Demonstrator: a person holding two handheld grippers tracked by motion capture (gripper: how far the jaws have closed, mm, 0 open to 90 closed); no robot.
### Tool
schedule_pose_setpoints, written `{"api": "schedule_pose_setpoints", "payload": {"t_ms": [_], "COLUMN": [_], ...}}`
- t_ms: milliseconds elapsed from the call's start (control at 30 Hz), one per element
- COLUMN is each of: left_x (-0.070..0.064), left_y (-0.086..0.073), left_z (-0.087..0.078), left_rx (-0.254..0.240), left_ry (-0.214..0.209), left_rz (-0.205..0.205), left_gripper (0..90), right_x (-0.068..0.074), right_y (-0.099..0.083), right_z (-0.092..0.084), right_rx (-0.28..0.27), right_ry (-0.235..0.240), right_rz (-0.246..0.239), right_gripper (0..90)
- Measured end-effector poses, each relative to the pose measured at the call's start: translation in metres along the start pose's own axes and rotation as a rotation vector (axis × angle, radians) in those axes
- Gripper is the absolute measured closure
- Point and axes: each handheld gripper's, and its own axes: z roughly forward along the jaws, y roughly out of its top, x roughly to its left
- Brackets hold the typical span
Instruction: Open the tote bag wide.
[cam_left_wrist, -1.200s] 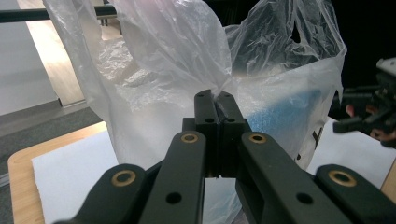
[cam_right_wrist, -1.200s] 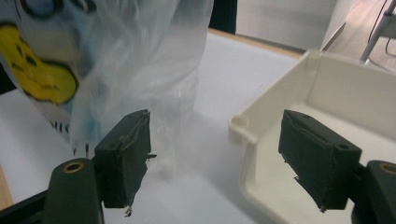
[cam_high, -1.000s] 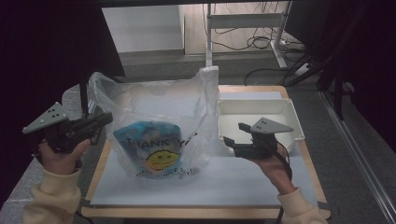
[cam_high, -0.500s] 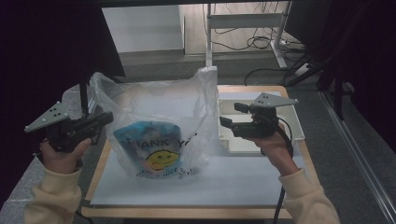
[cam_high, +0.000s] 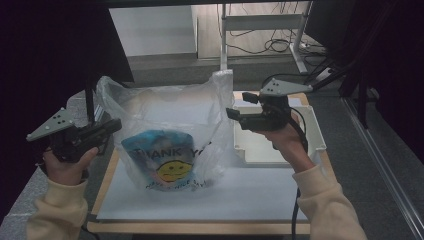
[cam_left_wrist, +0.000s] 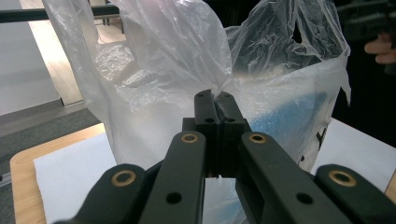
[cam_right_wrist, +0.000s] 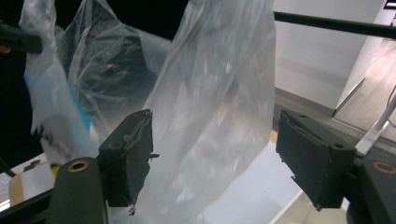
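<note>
A clear plastic bag (cam_high: 170, 135) with a blue "THANK YOU" print and a yellow smiley stands open on the white board (cam_high: 250, 195). My left gripper (cam_high: 115, 126) is level at the bag's left side, shut on a pinch of its film (cam_left_wrist: 215, 100). My right gripper (cam_high: 240, 106) is raised at the bag's right side, pointing left at the upright handle strip (cam_high: 222, 95). Its jaws are open and have just been closing a little. The handle strip (cam_right_wrist: 219, 93) hangs between the pads (cam_right_wrist: 133, 154) without being pressed.
A white tray (cam_high: 315, 135) sits at the right of the wooden table (cam_high: 200, 227), under my right hand. Beyond the table are a grey floor, a metal stand leg (cam_high: 223, 40) and loose cables. Dark curtains hang on both sides.
My right gripper has risen from low over the tray's front and moved in to the bag's right handle. The left gripper has kept its hold and place.
</note>
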Motion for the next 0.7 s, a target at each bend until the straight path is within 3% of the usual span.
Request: {"api": "schedule_pose_setpoints", "payload": {"t_ms": [233, 333, 400, 467, 500, 533, 600, 700], "left_x": [0.002, 0.002, 0.002, 0.002, 0.002, 0.002, 0.003, 0.004], "left_y": [-0.001, -0.001, -0.001, -0.001, -0.001, -0.002, -0.003, -0.006], "left_z": [-0.002, -0.003, -0.003, -0.003, -0.003, -0.003, -0.003, -0.003], "left_rx": [-0.005, -0.008, -0.008, -0.009, -0.009, -0.009, -0.007, -0.006], "left_ry": [0.0, 0.0, -0.002, -0.003, -0.003, -0.002, -0.002, 0.0], "left_rz": [-0.007, -0.012, -0.009, -0.009, -0.009, -0.013, -0.012, -0.022], "left_gripper": [89.7, 89.7, 89.7, 89.7, 89.7, 89.7, 89.7, 89.7], "right_x": [-0.005, -0.002, 0.0, 0.001, 0.001, -0.001, -0.001, -0.001], "right_y": [0.027, 0.031, 0.031, 0.029, 0.029, 0.027, 0.023, 0.017], "right_z": [0.015, 0.02, 0.024, 0.026, 0.026, 0.028, 0.029, 0.03], "right_rx": [0.019, 0.03, 0.041, 0.042, 0.042, 0.039, 0.036, 0.032], "right_ry": [0.009, 0.021, 0.045, 0.054, 0.054, 0.086, 0.087, 0.087], "right_rz": [-0.014, -0.036, -0.036, -0.04, -0.04, -0.037, -0.04, -0.038], "right_gripper": [28.3, 35.8, 43.6, 63.6, 63.6, 76.5, 83.9, 87.2]}}
